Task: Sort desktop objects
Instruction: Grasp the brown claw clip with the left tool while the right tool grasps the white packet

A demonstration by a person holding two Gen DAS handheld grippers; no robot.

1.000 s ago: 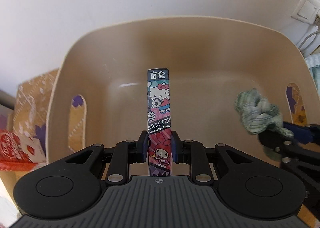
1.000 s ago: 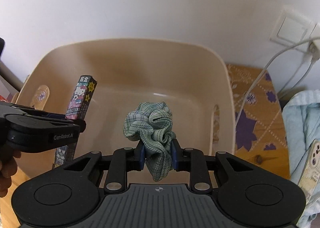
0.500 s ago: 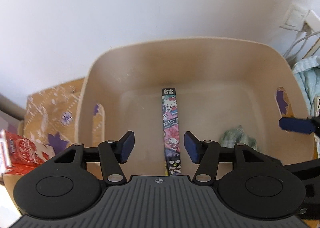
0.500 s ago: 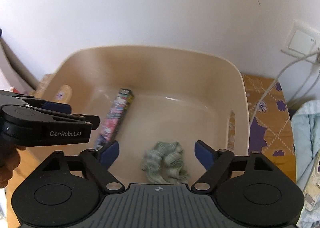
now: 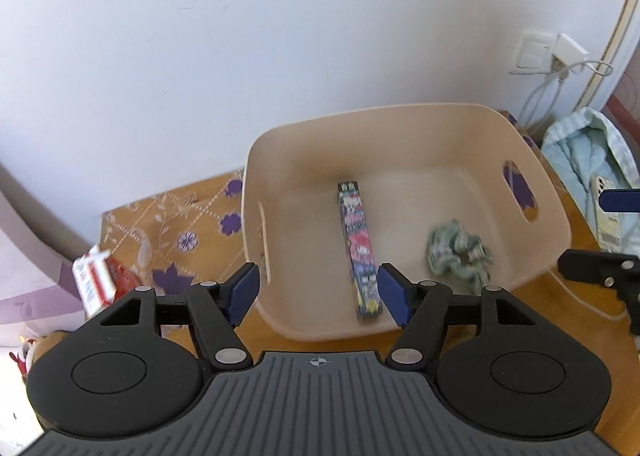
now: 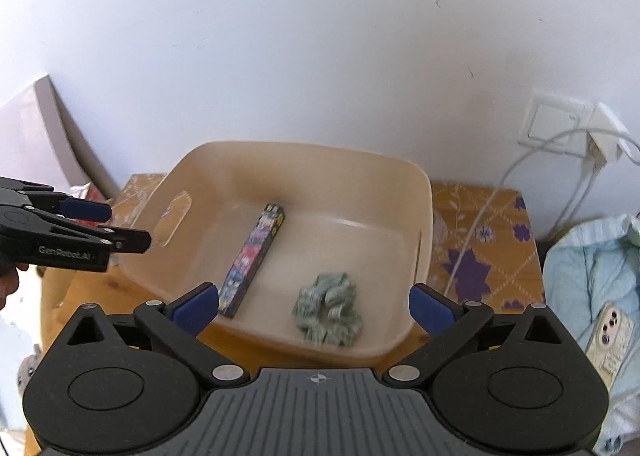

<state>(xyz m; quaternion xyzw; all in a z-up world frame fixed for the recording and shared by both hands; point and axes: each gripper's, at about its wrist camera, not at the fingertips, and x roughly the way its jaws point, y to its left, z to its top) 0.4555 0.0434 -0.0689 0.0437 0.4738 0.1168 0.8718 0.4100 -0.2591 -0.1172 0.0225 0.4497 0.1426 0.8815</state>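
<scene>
A beige plastic bin stands on the table against the wall. Inside it lie a long cartoon-printed box and a green checked scrunchie. My left gripper is open and empty, held above the bin's near edge. My right gripper is open wide and empty, above the bin's near edge too. The left gripper also shows at the left of the right wrist view.
A red and white packet lies left of the bin on the orange patterned cloth. A light blue cloth with a phone on it lies to the right. A wall socket with a cable is behind.
Both grippers opened and let go: the box and the scrunchie dropped into the bin. Both grippers then drew back and up from the bin.
</scene>
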